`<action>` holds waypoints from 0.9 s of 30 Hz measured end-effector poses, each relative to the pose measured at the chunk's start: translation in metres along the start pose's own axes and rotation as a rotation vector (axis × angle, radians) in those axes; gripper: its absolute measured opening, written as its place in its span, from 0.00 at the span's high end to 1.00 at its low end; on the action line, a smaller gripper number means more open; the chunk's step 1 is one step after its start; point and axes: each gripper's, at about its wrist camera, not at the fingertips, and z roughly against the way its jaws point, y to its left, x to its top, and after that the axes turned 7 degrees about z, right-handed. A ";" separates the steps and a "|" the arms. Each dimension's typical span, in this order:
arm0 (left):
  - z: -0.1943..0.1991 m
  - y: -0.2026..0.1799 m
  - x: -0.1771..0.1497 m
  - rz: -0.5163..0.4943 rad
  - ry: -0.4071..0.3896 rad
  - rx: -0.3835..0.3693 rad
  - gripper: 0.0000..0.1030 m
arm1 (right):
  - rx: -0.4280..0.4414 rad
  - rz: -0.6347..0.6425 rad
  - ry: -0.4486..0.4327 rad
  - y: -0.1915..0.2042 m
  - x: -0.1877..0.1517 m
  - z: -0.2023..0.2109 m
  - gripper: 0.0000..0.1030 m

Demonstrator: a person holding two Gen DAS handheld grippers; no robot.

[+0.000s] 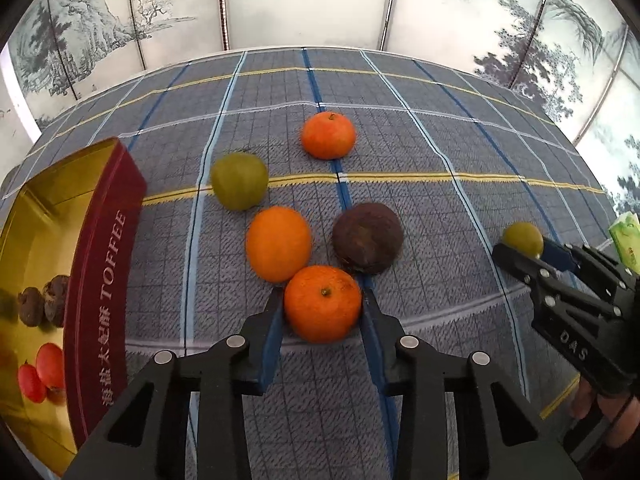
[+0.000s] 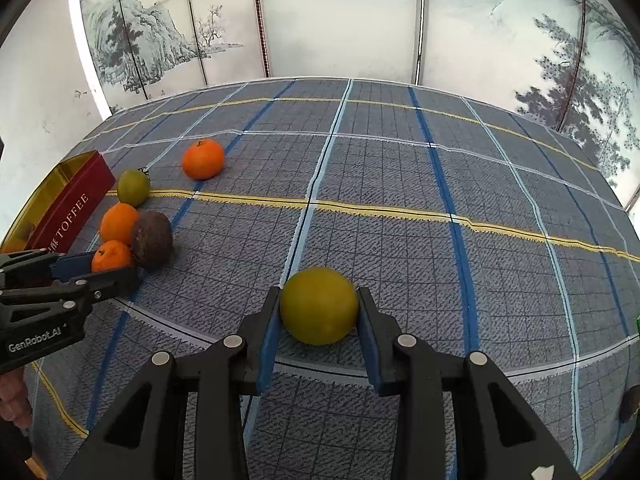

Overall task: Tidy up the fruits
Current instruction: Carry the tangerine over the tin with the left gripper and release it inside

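At the far left a red and gold tin [image 1: 100, 280] lettered TOFFEE stands on the surface [image 1: 400, 140], which is covered by a blue-grey checked cloth; inside the tin lie two brown fruits [image 1: 44, 304] and, nearer the camera, two small red ones [image 1: 40, 372]. Just right of the tin are a green fruit [image 1: 239, 180], an orange [image 1: 278, 243] below it, and a dark brown fruit [image 1: 368, 237] beside that orange, with a tangerine [image 1: 328, 135] apart at the back. The left claw [image 1: 322, 306] is narrowed onto a second tangerine [image 1: 322, 303], its blue pads [image 1: 272, 340] pressing on both sides of it while it sits on the cloth, touching the orange and the dark brown fruit. Well to the right, apart from the cluster, the right claw [image 2: 319, 307] grips a yellow-green fruit [image 2: 319, 305], closed against its two sides, low over the cloth; whether it rests on the cloth cannot be told
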 end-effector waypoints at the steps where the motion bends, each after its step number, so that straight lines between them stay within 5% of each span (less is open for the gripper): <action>1: 0.002 0.001 -0.002 -0.003 -0.002 -0.002 0.64 | 0.000 0.000 0.000 0.000 0.000 0.000 0.67; 17: 0.062 0.043 -0.006 0.062 -0.077 -0.004 0.64 | -0.038 0.028 0.011 0.008 0.001 0.000 0.67; 27: 0.094 0.127 0.006 0.186 -0.153 0.128 0.64 | -0.040 0.030 0.012 0.009 0.001 -0.001 0.67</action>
